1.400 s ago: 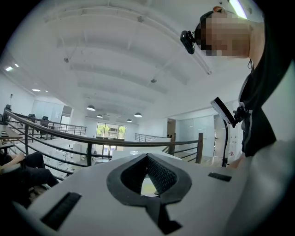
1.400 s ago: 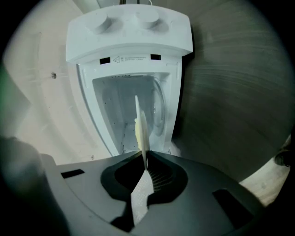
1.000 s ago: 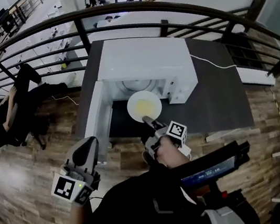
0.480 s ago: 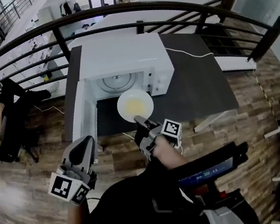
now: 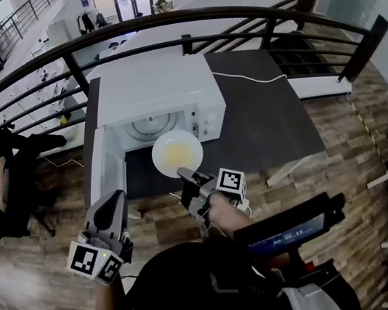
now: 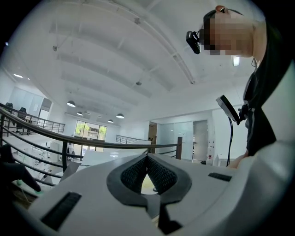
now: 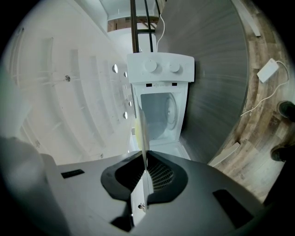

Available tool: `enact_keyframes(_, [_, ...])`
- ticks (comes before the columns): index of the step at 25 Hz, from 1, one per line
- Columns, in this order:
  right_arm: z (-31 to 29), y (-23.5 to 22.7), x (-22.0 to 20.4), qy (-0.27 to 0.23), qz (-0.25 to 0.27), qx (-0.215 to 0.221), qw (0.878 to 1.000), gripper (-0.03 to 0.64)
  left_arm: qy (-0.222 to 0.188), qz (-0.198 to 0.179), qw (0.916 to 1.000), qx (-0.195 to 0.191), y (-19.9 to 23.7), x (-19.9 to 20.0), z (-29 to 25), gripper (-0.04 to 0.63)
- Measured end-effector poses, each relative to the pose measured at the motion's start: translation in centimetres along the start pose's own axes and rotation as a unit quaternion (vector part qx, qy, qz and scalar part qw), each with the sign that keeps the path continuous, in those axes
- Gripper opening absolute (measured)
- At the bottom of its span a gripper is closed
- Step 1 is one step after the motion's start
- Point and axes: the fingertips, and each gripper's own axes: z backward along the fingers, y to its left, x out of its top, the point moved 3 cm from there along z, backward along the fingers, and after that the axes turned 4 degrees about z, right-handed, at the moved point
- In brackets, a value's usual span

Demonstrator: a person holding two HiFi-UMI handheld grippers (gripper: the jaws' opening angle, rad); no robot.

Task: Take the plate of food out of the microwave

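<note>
Plate: the plate (image 5: 176, 151) is outside the microwave (image 5: 156, 90), in the air just in front of its open mouth and over the dark surface (image 5: 269, 119). Yellowish food lies in its middle.
Right gripper: the right gripper (image 5: 187, 177) is clamped on the plate's rim at the edge farthest from the microwave. In the right gripper view the rim runs edge-on between the pads.
Why that hold: probably because that edge is the only one reachable from outside the cavity. The plate looks flat, which keeps the food on it.
Left gripper: the left gripper (image 5: 109, 205) has its jaws together on nothing. It is held back from the microwave, near the door's outer end, out of the plate's way.
Door: the door (image 5: 106, 169) is swung wide to the microwave's left, leaving the mouth free.
Stage: removal looks nearly done, and setting the plate down on the surface likely remains.
Risk: with a one-edge grip, the far side could droop.
</note>
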Motion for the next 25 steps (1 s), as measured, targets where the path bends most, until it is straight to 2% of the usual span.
enact_keyframes(3, [-0.2, 0.1, 0.4, 0.009, 0.002, 0.0, 1.0, 0.017, -0.008, 0.013, 0.9999, -0.008, -0.5, 0.2, -1.0, 0.003])
enact_keyframes(12, [-1.2, 0.6, 1.4, 0.013, 0.003, 0.003, 1.0, 0.017, -0.015, 0.019, 0.9997, -0.005, 0.5, 0.3, -2.2, 0.003])
enact_keyframes(15, [-1.4, 0.9, 1.4, 0.016, 0.006, 0.005, 1.0, 0.017, 0.001, 0.01, 0.9999, 0.007, 1.2, -0.4, -2.2, 0.002])
enact_keyframes(20, [-1.7, 1.0, 1.2, 0.018, 0.009, 0.005, 1.0, 0.017, -0.011, 0.018, 0.9998, -0.003, 1.2, 0.0, -2.4, 0.003])
enact_keyframes(25, [-1.7, 1.1, 1.2, 0.016, 0.01, 0.003, 1.0, 0.017, 0.003, 0.01, 0.9999, 0.005, 1.6, -0.4, -2.2, 0.003])
